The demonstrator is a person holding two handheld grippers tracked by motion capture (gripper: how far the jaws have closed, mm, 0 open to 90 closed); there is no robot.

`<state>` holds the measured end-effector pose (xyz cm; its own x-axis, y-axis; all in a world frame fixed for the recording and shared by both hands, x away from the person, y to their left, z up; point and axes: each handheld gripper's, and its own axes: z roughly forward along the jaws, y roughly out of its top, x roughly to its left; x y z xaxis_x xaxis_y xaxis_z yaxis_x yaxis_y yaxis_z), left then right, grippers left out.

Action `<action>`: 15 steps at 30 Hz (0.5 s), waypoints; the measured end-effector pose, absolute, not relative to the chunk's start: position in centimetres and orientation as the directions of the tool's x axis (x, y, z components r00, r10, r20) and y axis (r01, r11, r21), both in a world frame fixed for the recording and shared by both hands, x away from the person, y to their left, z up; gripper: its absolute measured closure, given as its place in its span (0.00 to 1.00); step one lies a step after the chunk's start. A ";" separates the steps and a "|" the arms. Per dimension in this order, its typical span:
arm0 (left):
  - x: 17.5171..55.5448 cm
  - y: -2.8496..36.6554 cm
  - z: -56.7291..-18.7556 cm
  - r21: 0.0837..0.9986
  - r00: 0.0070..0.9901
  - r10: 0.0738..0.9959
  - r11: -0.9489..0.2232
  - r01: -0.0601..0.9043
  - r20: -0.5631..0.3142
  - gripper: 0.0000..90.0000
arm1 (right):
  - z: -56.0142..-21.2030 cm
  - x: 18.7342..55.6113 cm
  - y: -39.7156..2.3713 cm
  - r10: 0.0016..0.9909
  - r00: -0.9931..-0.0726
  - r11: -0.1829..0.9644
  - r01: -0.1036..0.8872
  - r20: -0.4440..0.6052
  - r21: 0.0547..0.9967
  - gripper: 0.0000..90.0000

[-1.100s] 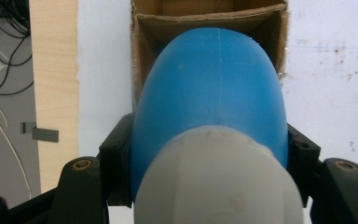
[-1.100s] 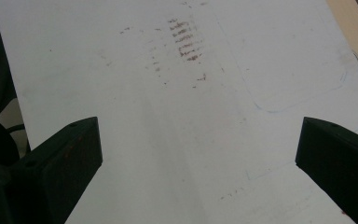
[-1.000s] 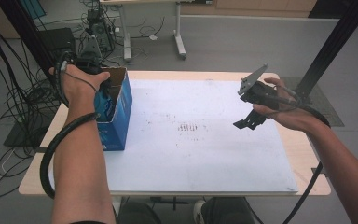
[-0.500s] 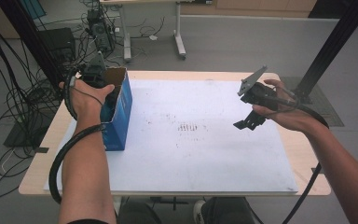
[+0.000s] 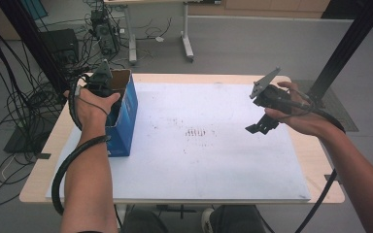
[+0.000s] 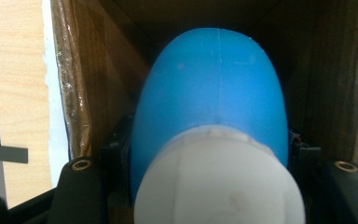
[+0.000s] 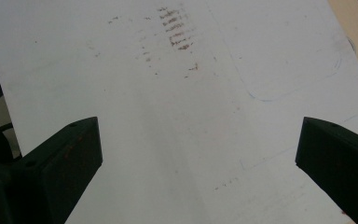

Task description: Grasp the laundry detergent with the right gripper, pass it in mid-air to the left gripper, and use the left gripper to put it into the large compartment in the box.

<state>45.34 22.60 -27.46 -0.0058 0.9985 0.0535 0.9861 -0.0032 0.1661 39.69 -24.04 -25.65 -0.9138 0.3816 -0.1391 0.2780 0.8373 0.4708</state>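
Observation:
A blue cardboard box point(image 5: 126, 119) with its top open stands at the left edge of the white mat point(image 5: 199, 160). My left gripper point(image 5: 108, 88) reaches down into it from above. In the left gripper view it point(image 6: 209, 163) is shut on a blue bottle point(image 6: 209, 93) with a white cap point(image 6: 219, 186), held between the box's brown inner walls point(image 6: 98, 84). My right gripper point(image 5: 261, 125) hovers over the right side of the mat. Its jaws point(image 7: 198, 154) stand wide open with only the marked white mat point(image 7: 168, 93) below them.
The mat covers most of a wooden table point(image 5: 41, 162). Faint brown marks point(image 5: 196, 132) sit at its middle. Cables point(image 5: 9, 121) lie on the floor to the left, and a black post point(image 5: 349, 43) rises at the back right.
My left hand has sunk, lowering the gripper deeper into the box. The right hand and its gripper have kept still.

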 end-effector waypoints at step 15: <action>45.4 22.7 -27.5 0.165 -0.011 0.999 0.003 0.986 0.049 0.41 | -25.3 39.8 -24.1 0.382 -0.912 0.842 0.276 -0.152 0.463 0.00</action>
